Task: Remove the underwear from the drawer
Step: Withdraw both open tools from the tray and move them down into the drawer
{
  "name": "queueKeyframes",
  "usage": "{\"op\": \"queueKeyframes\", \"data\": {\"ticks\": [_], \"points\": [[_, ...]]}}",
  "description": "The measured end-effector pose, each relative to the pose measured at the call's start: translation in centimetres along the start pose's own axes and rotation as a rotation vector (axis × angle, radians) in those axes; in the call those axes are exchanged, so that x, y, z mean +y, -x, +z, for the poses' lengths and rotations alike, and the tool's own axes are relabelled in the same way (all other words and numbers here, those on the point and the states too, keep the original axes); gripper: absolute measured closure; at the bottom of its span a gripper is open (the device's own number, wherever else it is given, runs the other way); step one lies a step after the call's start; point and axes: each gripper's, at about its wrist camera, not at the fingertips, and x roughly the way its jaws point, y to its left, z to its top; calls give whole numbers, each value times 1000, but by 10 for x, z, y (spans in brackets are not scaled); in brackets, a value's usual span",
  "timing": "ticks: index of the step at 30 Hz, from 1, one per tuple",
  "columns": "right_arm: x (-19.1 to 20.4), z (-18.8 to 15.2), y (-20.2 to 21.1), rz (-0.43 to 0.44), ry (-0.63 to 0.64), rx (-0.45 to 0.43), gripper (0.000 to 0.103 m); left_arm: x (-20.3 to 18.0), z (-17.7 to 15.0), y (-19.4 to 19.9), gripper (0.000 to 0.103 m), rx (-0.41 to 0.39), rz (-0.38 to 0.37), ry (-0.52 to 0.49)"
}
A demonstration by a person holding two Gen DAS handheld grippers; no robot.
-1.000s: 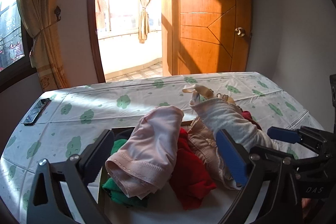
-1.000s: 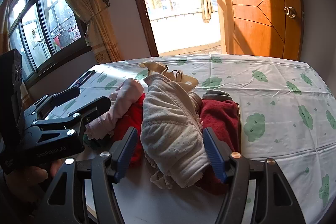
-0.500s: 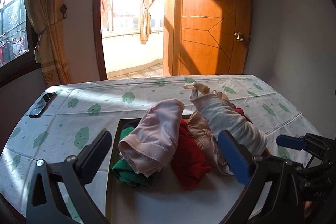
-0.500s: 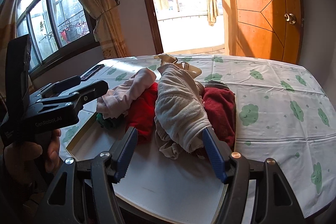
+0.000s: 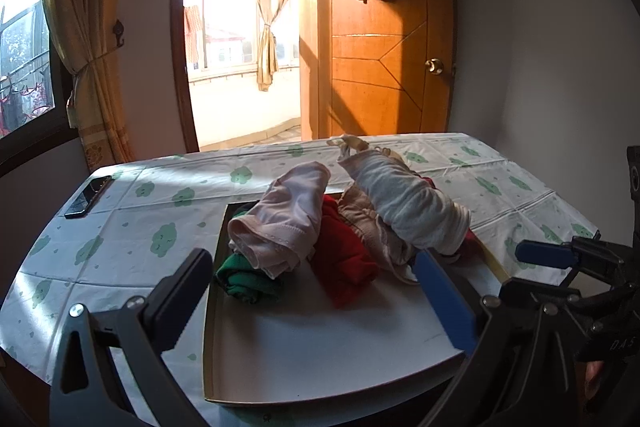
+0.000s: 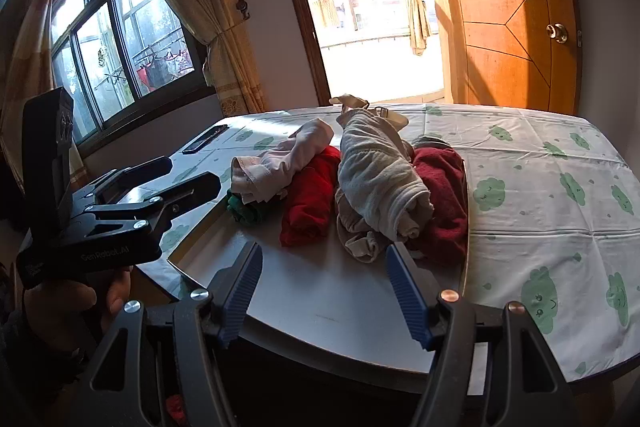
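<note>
An open drawer (image 5: 320, 347) (image 6: 332, 291) with a white floor holds several rolled garments at its far end. From left to right lie a green roll (image 5: 244, 279), pink underwear (image 5: 284, 215) (image 6: 276, 159), a red roll (image 5: 340, 259) (image 6: 312, 195), a cream-white roll (image 5: 408, 203) (image 6: 376, 171) and a dark red piece (image 6: 440, 195). My left gripper (image 5: 310, 263) is open and empty, short of the pink and red rolls. My right gripper (image 6: 323, 253) is open too, with nothing between its blue pads, just short of the cream roll.
The table wears a white cloth with green clouds (image 6: 540, 195). A dark phone (image 5: 88, 197) lies at its far left. A hand (image 6: 72, 307) holds the left gripper's handle at the left. Beyond are a wooden door (image 5: 384, 67), a doorway and a curtained window.
Both grippers have drawn back from the garments. The rolls now look smaller and farther off, and more of the drawer's white floor shows in front of them. Nothing was gripped.
</note>
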Motion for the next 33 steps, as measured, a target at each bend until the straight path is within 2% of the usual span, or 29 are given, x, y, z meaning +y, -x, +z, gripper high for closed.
{"op": "queueKeyframes", "data": {"ticks": [11, 20, 26, 33], "points": [[20, -39, 15, 28, 30, 4, 36, 0, -36, 27, 0, 15, -12, 24], [32, -73, 14, 46, 63, 53, 36, 0, -66, 37, 0, 47, -27, 41], [25, -88, 14, 45, 38, 68, 36, 1, -81, 42, 0, 58, -15, 26], [16, -106, 13, 28, 42, 119, 36, -1, -112, 45, 0, 129, -22, -54]]}}
